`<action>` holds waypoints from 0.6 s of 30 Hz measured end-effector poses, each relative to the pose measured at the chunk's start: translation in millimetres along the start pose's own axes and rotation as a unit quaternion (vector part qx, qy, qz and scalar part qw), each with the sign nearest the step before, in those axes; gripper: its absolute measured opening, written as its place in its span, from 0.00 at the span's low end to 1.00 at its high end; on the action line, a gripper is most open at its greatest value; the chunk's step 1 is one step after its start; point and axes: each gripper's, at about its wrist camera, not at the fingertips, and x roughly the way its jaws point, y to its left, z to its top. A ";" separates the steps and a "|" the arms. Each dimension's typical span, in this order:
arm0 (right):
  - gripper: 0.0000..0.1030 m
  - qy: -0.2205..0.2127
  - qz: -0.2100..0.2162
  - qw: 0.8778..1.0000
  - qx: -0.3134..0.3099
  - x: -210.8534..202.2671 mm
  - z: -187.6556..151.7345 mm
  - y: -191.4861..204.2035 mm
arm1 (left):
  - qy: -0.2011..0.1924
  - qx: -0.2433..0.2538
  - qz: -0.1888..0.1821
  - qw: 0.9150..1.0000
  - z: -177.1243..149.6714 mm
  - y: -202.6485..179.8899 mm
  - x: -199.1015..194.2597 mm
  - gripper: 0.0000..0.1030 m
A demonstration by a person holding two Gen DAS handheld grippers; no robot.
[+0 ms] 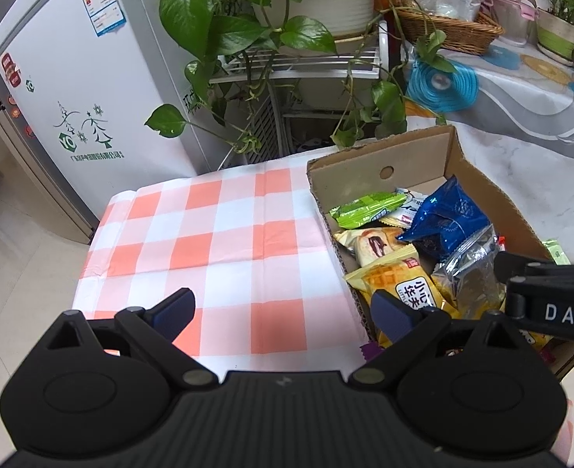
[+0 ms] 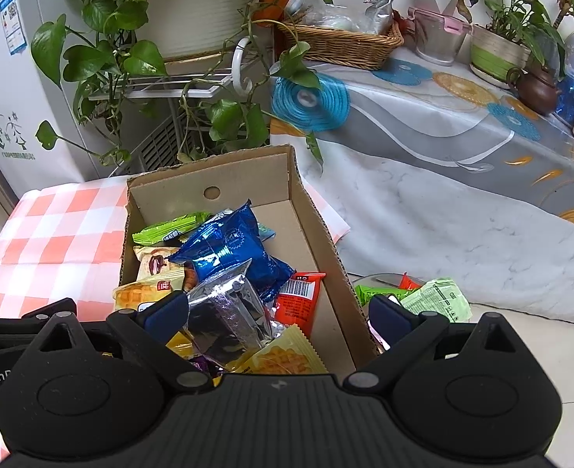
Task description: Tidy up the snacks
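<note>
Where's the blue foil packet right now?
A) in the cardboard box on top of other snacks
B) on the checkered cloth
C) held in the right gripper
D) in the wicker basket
A: the blue foil packet lies inside the cardboard box, resting on other snack packs.

- I see a white fridge [image 1: 72, 89] standing at the far left, stickers on its door.
- A white wire plant stand [image 2: 169, 85] sits beside it, holding a trailing pothos [image 1: 216, 31] in a white pot.
- To the right, a cloth-covered side table [image 2: 443, 124] carries a wicker basket [image 2: 345, 45], a brown teapot [image 2: 534, 87] and potted plants.
- The floor [image 1: 17, 257] is pale glossy tile.
- Light is even, indoor.
</note>
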 end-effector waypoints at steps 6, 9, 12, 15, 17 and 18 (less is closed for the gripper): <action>0.98 0.002 -0.004 1.000 -0.009 1.5 -0.1 3.8 | 0.010 -0.003 -0.006 1.000 -2.4 2.8 4.0 0.93; 0.98 0.003 -0.005 1.000 -0.011 1.6 -0.7 4.8 | 0.011 -0.004 -0.007 1.000 -3.3 3.0 4.8 0.92; 0.98 0.003 -0.006 1.000 -0.012 1.5 -0.7 5.8 | 0.011 -0.005 -0.011 1.000 -3.8 4.1 5.3 0.92; 0.98 0.003 -0.006 1.000 -0.012 1.3 -0.8 5.6 | 0.014 -0.011 -0.015 1.000 -4.1 5.9 6.6 0.92; 0.98 0.004 -0.006 1.000 -0.014 1.7 -0.9 7.1 | 0.016 -0.013 -0.016 1.000 -4.5 7.2 7.3 0.92; 0.98 0.004 -0.006 1.000 -0.015 1.7 -1.1 7.9 | 0.016 -0.014 -0.016 1.000 -4.8 7.8 7.7 0.92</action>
